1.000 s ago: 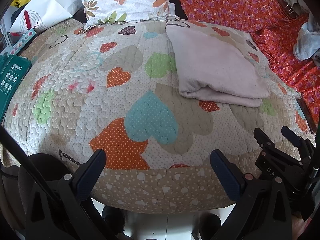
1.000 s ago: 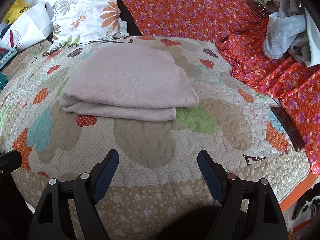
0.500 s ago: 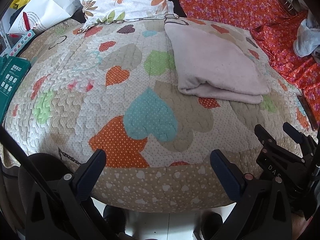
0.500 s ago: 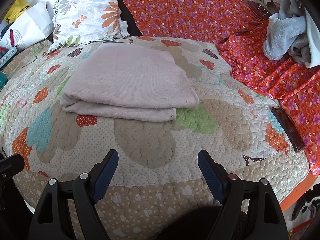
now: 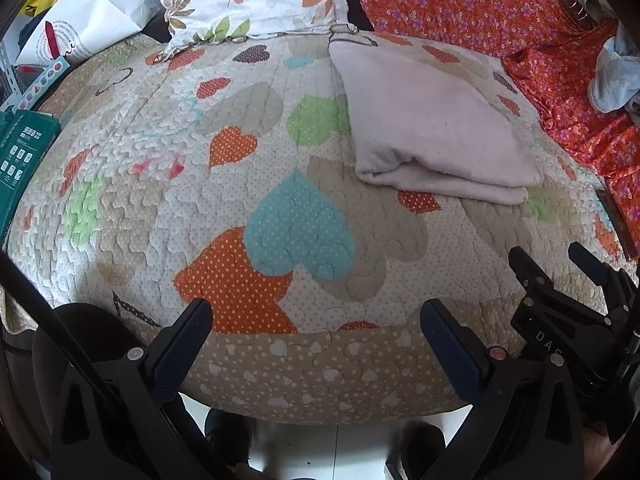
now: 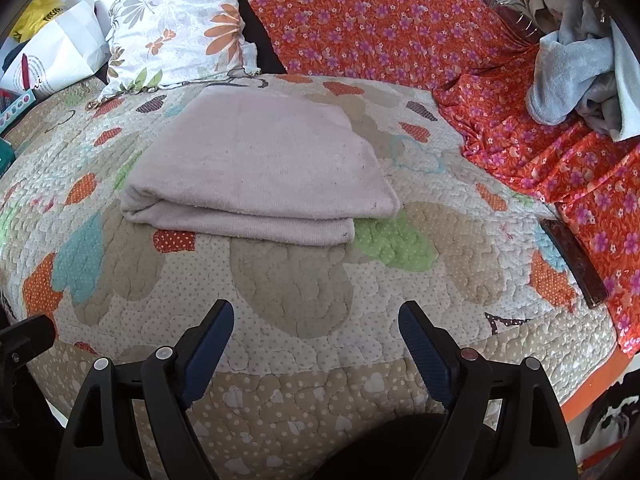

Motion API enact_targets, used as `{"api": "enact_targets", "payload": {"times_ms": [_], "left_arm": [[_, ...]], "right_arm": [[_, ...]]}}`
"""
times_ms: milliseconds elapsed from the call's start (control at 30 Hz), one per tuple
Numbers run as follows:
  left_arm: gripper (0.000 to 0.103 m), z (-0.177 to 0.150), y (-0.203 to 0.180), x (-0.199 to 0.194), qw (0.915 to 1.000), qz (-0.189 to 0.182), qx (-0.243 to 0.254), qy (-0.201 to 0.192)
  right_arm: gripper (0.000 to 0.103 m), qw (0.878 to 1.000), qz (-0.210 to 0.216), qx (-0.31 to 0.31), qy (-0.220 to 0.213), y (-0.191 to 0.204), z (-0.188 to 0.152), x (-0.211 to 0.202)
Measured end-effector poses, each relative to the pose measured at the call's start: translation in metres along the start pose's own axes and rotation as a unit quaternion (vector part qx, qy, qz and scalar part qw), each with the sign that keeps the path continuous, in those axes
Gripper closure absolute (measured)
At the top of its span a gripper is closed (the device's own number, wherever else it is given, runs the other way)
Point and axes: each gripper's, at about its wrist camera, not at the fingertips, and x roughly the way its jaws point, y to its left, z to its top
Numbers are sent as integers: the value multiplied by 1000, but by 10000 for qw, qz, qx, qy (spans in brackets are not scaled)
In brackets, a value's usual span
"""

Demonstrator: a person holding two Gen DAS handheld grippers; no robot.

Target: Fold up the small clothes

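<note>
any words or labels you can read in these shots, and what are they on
"DAS": raised letters on the right gripper, cut off at the picture's edge.
White paper bag: red script ending in "i", otherwise unreadable.
Teal box: small print, too small.
Strip of coloured letters: too blurred.
Yellow bag: dark print, unreadable.

Green box (image 5: pixel 20 156) cut off at left edge.

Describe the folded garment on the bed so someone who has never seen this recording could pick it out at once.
Start from the heart-patterned quilt covering the bed, with a floral pillow at its far edge. Just in front of that pillow lies the pale pink folded cloth, a flat stack of layers with its folded edge facing the camera. It is the only plain, unpatterned piece on the quilt, unlike the crumpled grey clothes on the orange floral sheet.
</note>
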Motion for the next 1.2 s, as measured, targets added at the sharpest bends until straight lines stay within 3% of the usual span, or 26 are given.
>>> {"api": "enact_targets", "payload": {"times_ms": [1200], "left_arm": [[0, 0, -7, -5, 9997, -240, 65, -64]], "right_arm": [[15, 9999, -23, 125, -112, 3, -1, -5]]}}
